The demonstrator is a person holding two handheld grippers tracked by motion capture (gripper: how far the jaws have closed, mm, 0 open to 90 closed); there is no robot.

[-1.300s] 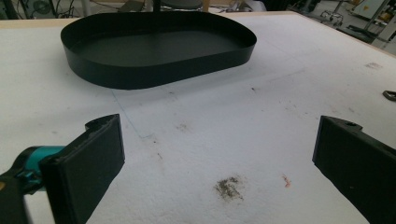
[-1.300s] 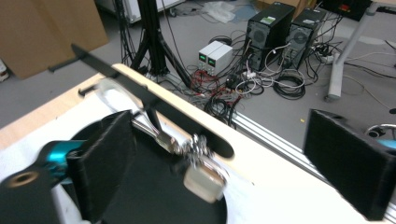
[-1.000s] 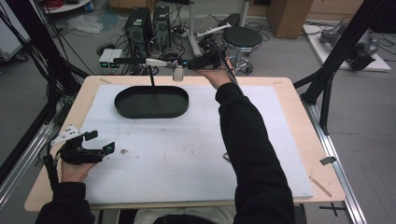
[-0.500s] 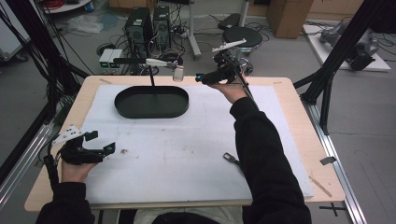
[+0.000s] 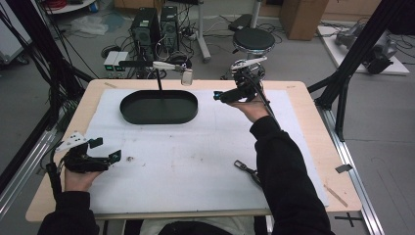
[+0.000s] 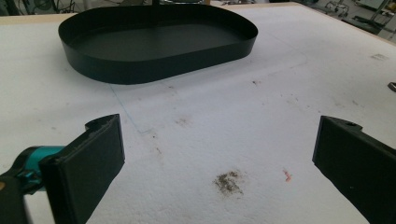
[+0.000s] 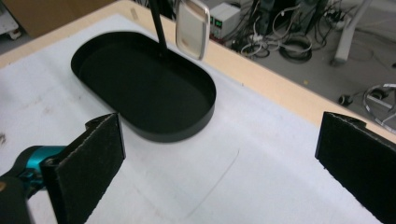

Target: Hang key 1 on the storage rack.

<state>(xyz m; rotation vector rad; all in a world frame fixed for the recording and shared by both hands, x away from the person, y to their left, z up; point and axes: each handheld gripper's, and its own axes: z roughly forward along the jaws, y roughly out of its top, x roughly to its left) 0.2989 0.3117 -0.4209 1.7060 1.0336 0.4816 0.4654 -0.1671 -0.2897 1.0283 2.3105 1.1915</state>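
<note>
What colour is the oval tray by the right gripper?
Black, inside and out: the oval tray shows best in the right gripper view.

no readable text, label, brand or number anywhere; small lit display on box [image 7: 221,22] beyond table's far edge too blurred.

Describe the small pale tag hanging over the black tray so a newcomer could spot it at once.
Start at the black oval tray at the table's far side. A thin black post rises from it with a crossbar on top. The pale rounded tag hangs from the bar's right end, the one light thing there.
</note>
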